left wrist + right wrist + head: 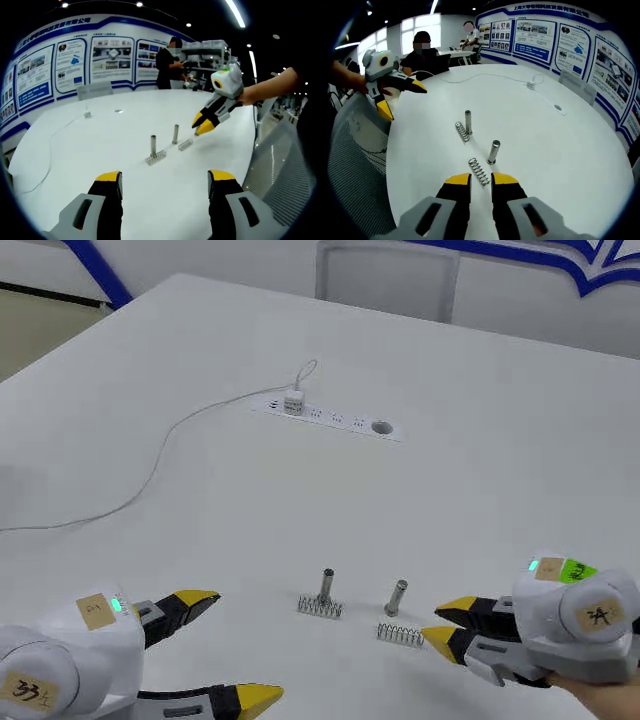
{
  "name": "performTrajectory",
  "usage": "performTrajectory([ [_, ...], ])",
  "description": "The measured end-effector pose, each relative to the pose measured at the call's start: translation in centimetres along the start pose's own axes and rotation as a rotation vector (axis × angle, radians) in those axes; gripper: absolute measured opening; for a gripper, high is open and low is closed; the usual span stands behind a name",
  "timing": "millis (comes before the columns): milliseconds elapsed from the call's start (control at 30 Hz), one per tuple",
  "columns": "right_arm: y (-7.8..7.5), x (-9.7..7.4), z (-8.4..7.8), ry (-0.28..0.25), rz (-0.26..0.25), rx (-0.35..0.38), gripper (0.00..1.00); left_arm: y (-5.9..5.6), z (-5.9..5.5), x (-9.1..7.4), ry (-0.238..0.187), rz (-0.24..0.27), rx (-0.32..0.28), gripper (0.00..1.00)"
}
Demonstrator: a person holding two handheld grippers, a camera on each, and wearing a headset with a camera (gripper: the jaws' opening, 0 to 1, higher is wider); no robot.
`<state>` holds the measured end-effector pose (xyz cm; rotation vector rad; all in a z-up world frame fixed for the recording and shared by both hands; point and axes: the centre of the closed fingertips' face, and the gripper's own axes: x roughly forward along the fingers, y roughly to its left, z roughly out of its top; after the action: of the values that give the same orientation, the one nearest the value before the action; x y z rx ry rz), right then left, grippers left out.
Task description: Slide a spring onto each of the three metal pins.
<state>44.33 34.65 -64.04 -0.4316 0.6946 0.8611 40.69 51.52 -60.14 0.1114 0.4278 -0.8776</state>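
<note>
Two short metal pins stand upright on the white table, one on the left (327,585) and one on the right (397,597). A spring (320,607) lies flat at the left pin's foot. A second spring (400,635) lies beside the right pin. My right gripper (447,622) is narrowly open, its yellow tips just short of that spring (479,171), whose near end reaches toward the gap and is not held. My left gripper (228,648) stands wide open and empty, well left of the pins (153,145).
A flush socket strip (330,418) with a white plug (293,402) and a thin cable (150,475) lies farther back. A chair (388,275) stands at the far edge. People stand behind the table (167,62), and another sits at it (422,52).
</note>
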Motion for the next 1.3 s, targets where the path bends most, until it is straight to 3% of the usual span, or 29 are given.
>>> performTrajectory([
  [100, 0.0, 1.0, -1.1, 0.062, 0.010, -0.049, 0.16, 0.2, 0.0, -0.1, -0.002, 0.007, -0.006, 0.71],
  [433, -0.3, 3.3, -1.3, 0.119, 0.068, -0.118, 0.18, 0.5, -0.1, -0.1, 0.001, 0.018, -0.018, 0.71],
  [567, -0.4, 3.6, -2.5, 0.178, 0.099, -0.125, 0.17, 0.5, -0.1, -0.1, 0.001, 0.020, -0.025, 0.71],
  [633, 0.6, 3.4, -2.3, 0.168, 0.159, -0.094, 0.15, 0.5, -0.1, -0.1, 0.002, 0.021, -0.023, 0.71],
  [667, 0.6, 3.4, -2.4, 0.169, 0.164, -0.098, 0.14, 0.5, -0.2, 0.0, 0.003, 0.020, -0.023, 0.71],
  [1100, 1.1, 3.3, -2.3, 0.186, 0.155, -0.154, 0.11, 0.1, -0.4, 0.1, 0.014, 0.001, -0.017, 0.70],
  [1300, 1.5, 2.4, -1.2, 0.151, 0.153, -0.160, 0.11, 0.3, -0.4, 0.1, 0.008, 0.004, -0.031, 0.69],
])
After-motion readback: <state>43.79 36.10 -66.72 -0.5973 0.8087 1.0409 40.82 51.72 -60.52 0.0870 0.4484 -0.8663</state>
